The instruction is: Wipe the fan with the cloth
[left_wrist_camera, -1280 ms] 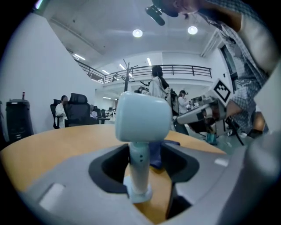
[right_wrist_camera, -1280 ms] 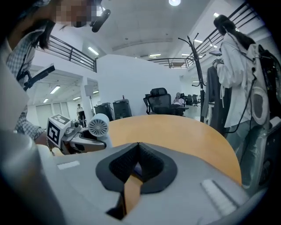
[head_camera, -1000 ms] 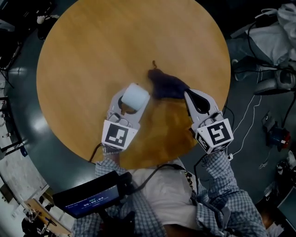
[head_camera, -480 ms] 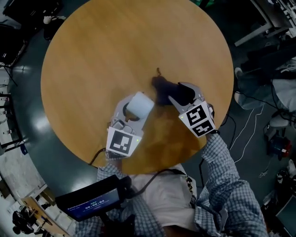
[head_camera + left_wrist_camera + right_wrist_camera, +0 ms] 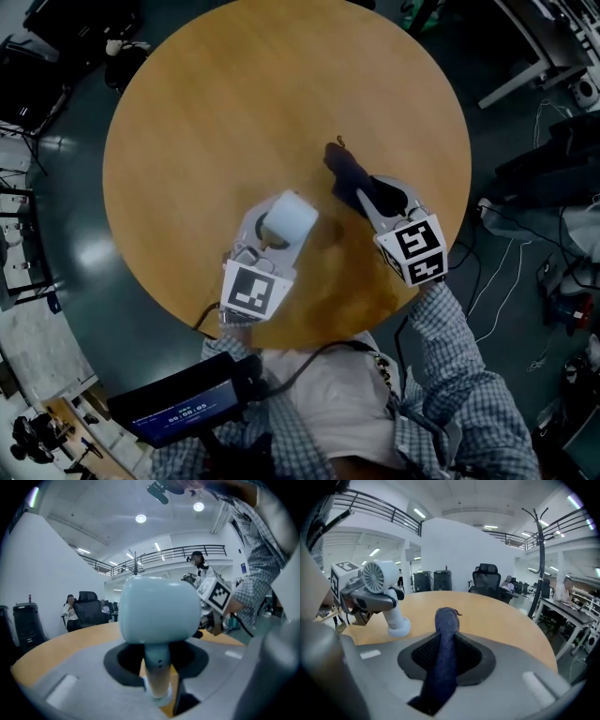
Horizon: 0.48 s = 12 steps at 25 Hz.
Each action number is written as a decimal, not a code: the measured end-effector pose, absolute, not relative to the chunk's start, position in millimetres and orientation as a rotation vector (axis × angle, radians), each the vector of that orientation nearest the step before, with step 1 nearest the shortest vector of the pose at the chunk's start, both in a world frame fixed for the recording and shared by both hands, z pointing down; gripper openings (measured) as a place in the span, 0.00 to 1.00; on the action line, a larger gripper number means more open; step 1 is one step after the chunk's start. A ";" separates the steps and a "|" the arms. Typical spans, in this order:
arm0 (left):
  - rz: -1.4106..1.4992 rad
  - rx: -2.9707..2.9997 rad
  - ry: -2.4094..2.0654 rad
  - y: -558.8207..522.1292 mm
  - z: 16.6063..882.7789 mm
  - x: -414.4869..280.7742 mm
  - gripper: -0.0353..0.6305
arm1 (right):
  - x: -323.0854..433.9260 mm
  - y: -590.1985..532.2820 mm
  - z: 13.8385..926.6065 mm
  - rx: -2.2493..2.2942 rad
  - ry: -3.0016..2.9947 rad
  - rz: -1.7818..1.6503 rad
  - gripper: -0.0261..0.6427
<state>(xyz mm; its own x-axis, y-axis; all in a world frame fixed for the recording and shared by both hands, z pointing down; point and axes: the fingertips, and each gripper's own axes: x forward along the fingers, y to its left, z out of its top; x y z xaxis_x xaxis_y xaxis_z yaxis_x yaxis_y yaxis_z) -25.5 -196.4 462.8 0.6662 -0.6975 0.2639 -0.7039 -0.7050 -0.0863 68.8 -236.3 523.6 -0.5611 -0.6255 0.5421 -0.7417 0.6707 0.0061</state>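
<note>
A small pale fan (image 5: 289, 217) stands by the near edge of the round wooden table (image 5: 234, 94). My left gripper (image 5: 272, 234) is shut on its stem (image 5: 157, 667); its jaws have just closed in slightly round that stem. The fan's head (image 5: 159, 616) fills the left gripper view. Right of it lies the dark blue cloth (image 5: 345, 169). My right gripper (image 5: 370, 194) has just been closing, and the cloth (image 5: 446, 620) runs bunched between its jaws, its far end resting on the table. The right gripper view shows the fan (image 5: 379, 576) at left.
A small screen (image 5: 178, 408) hangs at the person's waist. Cables (image 5: 506, 244) lie on the dark floor to the right. Beyond the table stand a coat stand (image 5: 541, 550), office chairs (image 5: 487, 581) and desks with seated people.
My right gripper has moved in from the cloth's right side and down onto it, and the cloth now sits between its jaws. The left gripper and the fan have stayed put.
</note>
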 end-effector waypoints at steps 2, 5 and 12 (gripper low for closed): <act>0.432 2.856 -1.207 -196.5 449.8 -26.3 0.25 | 66.5 -236.8 486.8 1.095 -2.415 0.271 0.17; 0.403 2.888 -1.237 -198.9 424.7 -24.1 0.25 | 54.7 -236.2 421.4 1.126 -2.479 0.145 0.17; 0.385 2.933 -1.221 -197.7 370.6 -21.6 0.25 | -1.1 -218.8 298.0 1.079 -2.620 -0.117 0.17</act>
